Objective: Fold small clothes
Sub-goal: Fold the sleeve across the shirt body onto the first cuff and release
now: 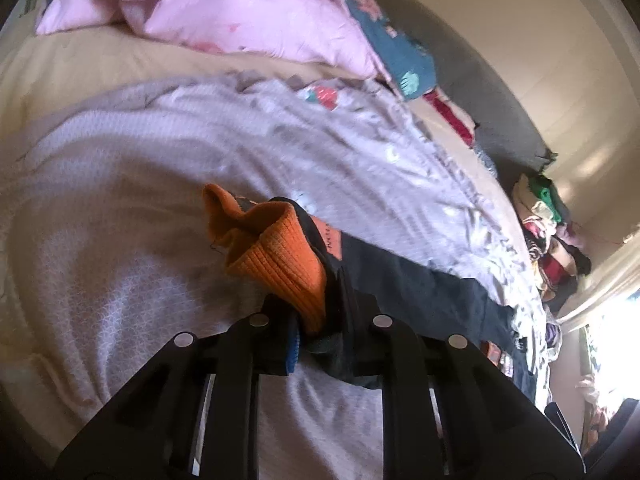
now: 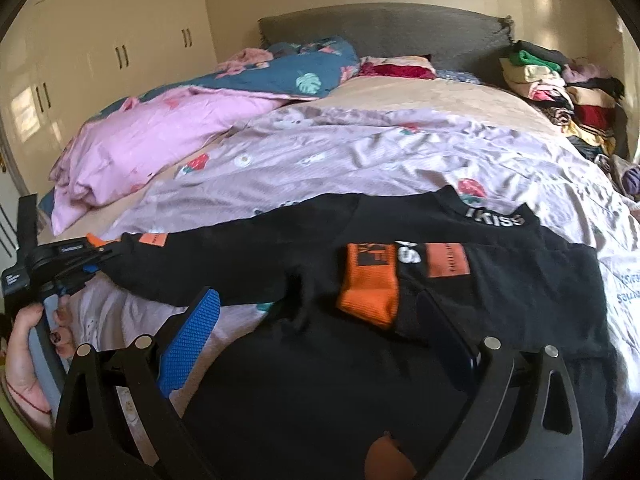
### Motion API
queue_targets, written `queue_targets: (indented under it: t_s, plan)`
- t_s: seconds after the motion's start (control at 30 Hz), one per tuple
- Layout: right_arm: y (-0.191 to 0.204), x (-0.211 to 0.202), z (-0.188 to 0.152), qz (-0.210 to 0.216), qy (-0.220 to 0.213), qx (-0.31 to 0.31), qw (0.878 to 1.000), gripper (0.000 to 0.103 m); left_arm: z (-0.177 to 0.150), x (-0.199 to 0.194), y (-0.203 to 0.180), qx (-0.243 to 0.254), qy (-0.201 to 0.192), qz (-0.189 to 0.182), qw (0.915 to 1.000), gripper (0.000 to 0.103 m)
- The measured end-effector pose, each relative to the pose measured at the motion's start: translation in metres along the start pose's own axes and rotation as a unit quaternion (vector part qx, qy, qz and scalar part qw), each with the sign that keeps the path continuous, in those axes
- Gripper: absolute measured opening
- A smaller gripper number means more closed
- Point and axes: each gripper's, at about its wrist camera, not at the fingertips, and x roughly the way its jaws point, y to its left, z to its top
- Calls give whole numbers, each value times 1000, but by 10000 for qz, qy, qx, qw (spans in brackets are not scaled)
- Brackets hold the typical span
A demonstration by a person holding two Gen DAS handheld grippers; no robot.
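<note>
A black sweatshirt (image 2: 320, 380) with orange cuffs and white lettering lies spread on a lilac sheet (image 2: 360, 160) on the bed. My left gripper (image 1: 316, 332) is shut on the orange cuff (image 1: 276, 264) of one sleeve (image 1: 420, 284), which stretches away to the right. In the right wrist view that left gripper (image 2: 100, 256) holds the sleeve end at the far left, with a hand (image 2: 28, 344) on its grip. My right gripper (image 2: 316, 296) stands open just above the sweatshirt's body, nothing between its fingers. The other orange cuff (image 2: 370, 288) lies folded across the chest.
A pink duvet (image 2: 152, 136) and a teal leaf-print pillow (image 2: 288, 72) lie at the back left. A pile of clothes (image 2: 560, 84) sits at the back right by the grey headboard (image 2: 380, 28). Cream wardrobe doors (image 2: 100, 48) stand on the left.
</note>
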Motion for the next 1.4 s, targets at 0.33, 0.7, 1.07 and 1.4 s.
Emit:
queue_targets:
  t_s: [0.33, 0.7, 1.07, 1.4]
  plan:
    - [-44, -19, -4, -217, -137, 536, 9982, 97, -5, -20, -41, 487, -194, -338, 9980, 8]
    - [-77, -42, -8, -505, -310, 884, 9943, 97, -7, -32, -84, 846, -258, -621, 9942, 8]
    - [-106, -64, -13, -810, -470, 1079, 9897, 98, -16, -31, -134, 1448, -128, -833, 9859, 7]
    - [-133, -84, -19, -904, -642, 1373, 9843, 98, -30, -27, -178, 1897, 61, -1003, 9767, 7]
